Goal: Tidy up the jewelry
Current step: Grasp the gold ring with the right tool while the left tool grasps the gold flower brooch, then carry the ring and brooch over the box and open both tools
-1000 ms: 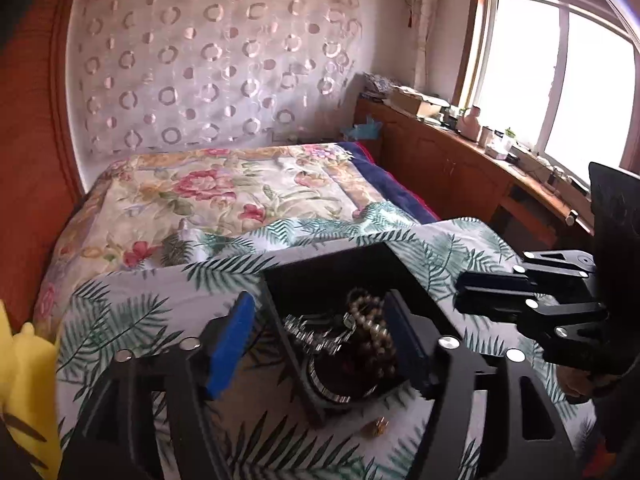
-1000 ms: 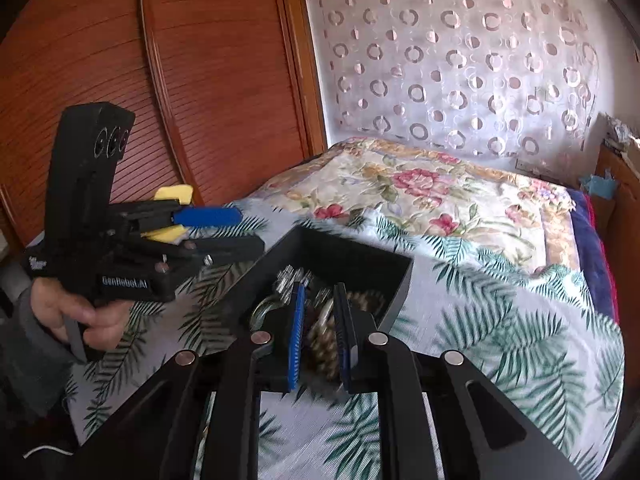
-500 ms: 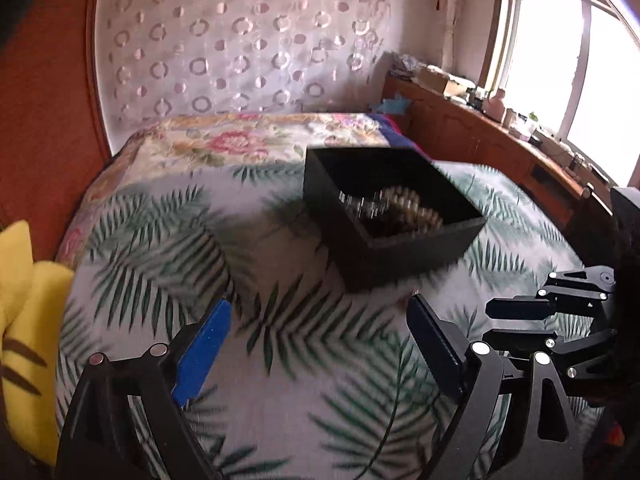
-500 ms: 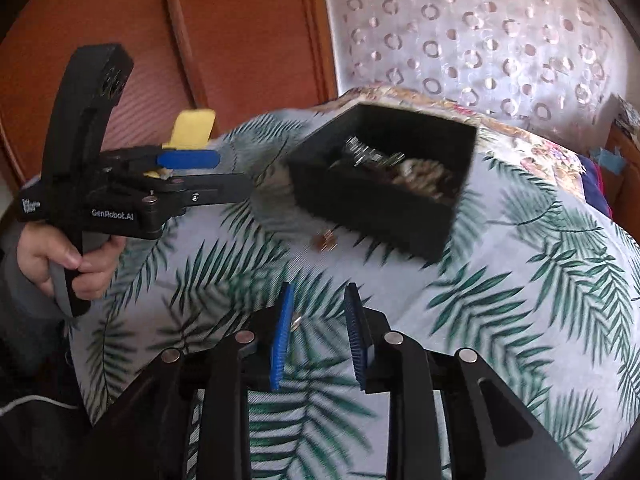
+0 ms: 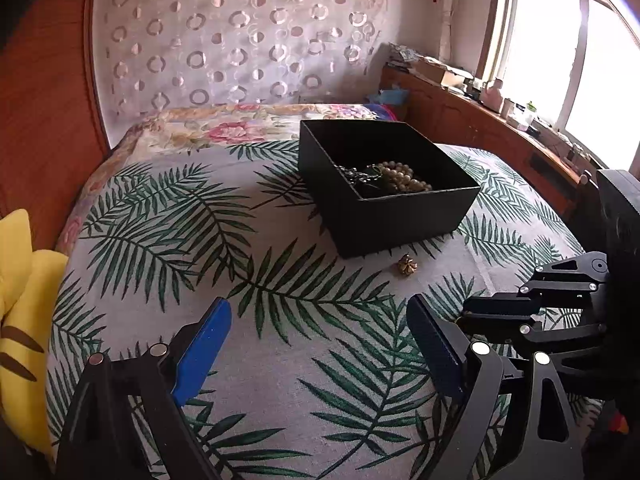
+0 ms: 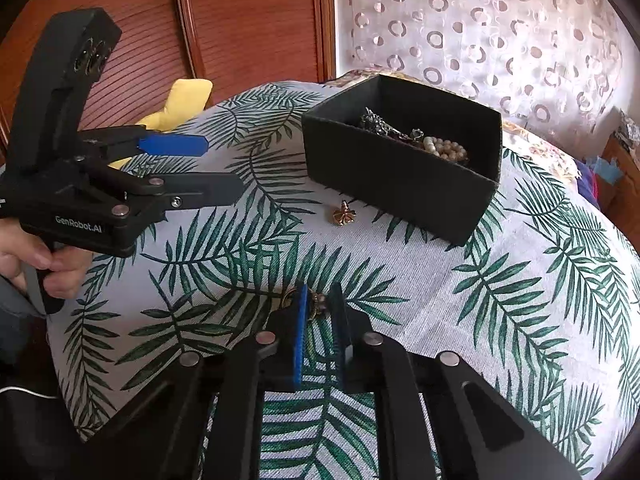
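Left gripper (image 5: 318, 340) is hanging over the leaf-print cloth (image 5: 280, 364), my jaws standing wide apart around nothing. Gold flower charm (image 6: 345, 213) is lying just beside the black box (image 6: 400, 184) holding pearls (image 6: 446, 148). My right gripper (image 6: 318, 306) is closing on a small gold piece (image 6: 318, 304) resting on the cloth between the pads.

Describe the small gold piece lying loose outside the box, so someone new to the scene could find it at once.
On the palm-leaf bedspread stands an open black box holding pearls and silver chains. Just outside the box's near wall lies a small gold flower-shaped ornament, alone on the cloth. Unlike the other small gold piece, no gripper fingers are around it.
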`<control>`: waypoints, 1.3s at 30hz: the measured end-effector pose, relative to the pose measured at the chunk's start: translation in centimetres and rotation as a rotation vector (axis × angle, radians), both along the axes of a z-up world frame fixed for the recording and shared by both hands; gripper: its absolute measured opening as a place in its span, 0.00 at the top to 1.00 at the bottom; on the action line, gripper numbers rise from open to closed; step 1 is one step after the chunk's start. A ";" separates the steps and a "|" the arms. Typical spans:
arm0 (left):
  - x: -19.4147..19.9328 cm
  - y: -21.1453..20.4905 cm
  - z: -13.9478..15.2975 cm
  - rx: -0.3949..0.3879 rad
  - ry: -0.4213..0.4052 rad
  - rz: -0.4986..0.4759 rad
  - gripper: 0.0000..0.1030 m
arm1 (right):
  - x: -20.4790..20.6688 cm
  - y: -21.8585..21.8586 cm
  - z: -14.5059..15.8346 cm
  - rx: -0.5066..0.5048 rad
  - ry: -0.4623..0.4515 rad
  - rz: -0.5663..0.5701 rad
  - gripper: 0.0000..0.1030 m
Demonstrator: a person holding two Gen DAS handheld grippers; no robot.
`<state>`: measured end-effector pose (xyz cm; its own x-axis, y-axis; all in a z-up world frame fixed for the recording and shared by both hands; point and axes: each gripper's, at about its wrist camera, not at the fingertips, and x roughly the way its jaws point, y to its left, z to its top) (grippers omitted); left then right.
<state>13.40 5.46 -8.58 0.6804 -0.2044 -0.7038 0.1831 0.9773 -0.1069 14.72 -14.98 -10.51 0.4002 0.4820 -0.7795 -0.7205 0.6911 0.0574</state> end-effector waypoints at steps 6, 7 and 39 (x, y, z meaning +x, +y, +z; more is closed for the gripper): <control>0.8 -1.6 -0.1 -0.007 0.016 -0.034 0.17 | 0.6 -2.1 0.9 0.032 -0.020 -0.033 0.89; 1.0 -2.1 -0.1 -0.004 0.018 -0.045 0.17 | 0.7 -2.6 1.1 0.038 -0.025 -0.042 0.89; 4.0 -8.3 1.0 0.057 0.031 -0.151 0.86 | 3.1 -7.4 4.0 0.134 -0.077 -0.122 0.89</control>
<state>17.36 -2.79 -7.62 0.6227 -0.2618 -0.7373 0.3254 0.9437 -0.0602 17.85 -22.35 -6.55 0.5179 0.5239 -0.6763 -0.6375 0.7635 0.1032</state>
